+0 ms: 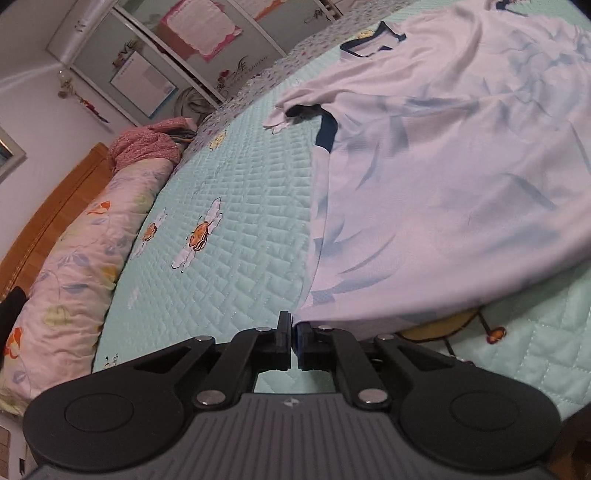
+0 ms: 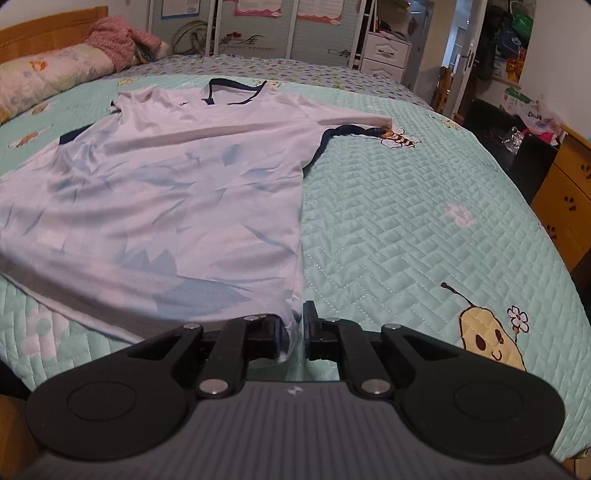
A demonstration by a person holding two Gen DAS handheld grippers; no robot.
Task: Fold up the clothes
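Now, left tongs [image 1: 294, 334] pinching shirt [image 1: 461, 177] hem corner, right tongs [image 2: 293, 325] slightly parted around hem.

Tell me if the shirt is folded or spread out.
Spread out: the shirt lies flat on the bed, collar and both sleeves showing, nothing folded over.

A white, navy-trimmed T-shirt [image 2: 177, 177] lies spread flat on the bed, collar away.

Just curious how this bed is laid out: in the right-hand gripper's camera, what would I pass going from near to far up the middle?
right gripper → shirt hem corner → shirt → navy collar → floral bedspread strip → wardrobe doors
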